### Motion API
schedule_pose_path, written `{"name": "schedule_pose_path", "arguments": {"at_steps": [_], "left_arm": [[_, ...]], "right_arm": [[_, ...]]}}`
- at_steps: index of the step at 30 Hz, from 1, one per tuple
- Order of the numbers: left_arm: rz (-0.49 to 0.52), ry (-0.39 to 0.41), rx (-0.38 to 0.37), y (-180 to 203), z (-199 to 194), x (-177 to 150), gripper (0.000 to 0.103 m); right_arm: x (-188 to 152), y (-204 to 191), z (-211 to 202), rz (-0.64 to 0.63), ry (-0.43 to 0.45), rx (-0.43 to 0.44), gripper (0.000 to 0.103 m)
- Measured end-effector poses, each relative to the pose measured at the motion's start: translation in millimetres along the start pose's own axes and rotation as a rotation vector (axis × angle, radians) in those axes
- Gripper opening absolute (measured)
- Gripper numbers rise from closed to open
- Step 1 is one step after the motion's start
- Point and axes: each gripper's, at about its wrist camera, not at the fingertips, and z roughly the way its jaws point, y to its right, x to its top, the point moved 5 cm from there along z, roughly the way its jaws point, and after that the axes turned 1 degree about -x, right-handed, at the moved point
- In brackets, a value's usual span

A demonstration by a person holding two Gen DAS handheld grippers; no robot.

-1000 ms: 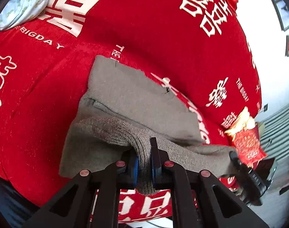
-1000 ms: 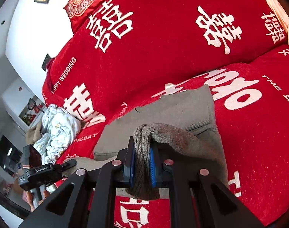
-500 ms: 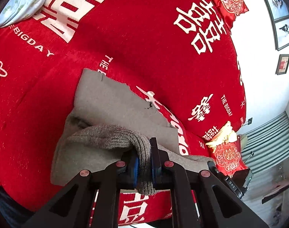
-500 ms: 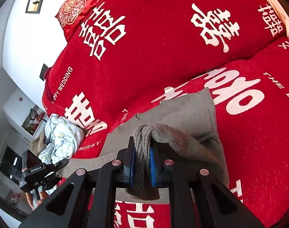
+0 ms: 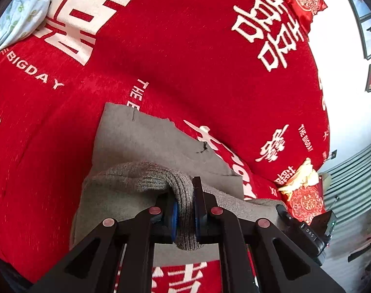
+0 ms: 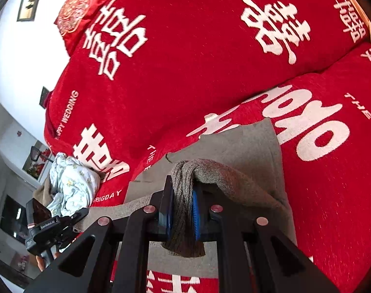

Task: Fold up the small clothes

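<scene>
A red sofa cover with big white characters and the words "THE BIGDAY" fills both views; it lies over the seat and the backrest. On the seat lies a grey knitted garment, its far part flat on the cover and its near edge lifted up. A light blue flowered cloth is bunched at the left end of the sofa, well apart from the garment. A red embroidered cushion lies at the right end, and another one leans at the top of the backrest. The left gripper has its jaws clenched on the ribbed edge of the garment — the right gripper grasps the same edge further along, with the knit hanging out below the jaws.
</scene>
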Motion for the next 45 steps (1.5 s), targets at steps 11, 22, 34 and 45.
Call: {"name": "schedule_pose_path", "arguments": {"at_steps": [11, 22, 34, 45], "left_arm": [[0.035, -0.049, 0.107, -7, 62, 30, 0.011], [-0.008, -0.09, 0.151, -38, 110, 42, 0.011], [-0.173, -0.081, 0.068, -62, 113, 55, 0.091], [0.329, -0.079, 0.376, -6, 137, 30, 0.091]], "right_arm": [[23, 29, 60, 0.054, -0.042, -0.073, 0.014], [24, 51, 114, 0.071, -0.117, -0.133, 0.02], [36, 49, 113, 0.089, -0.088, -0.08, 0.08], [32, 13, 126, -0.221, -0.098, -0.225, 0.08]]}}
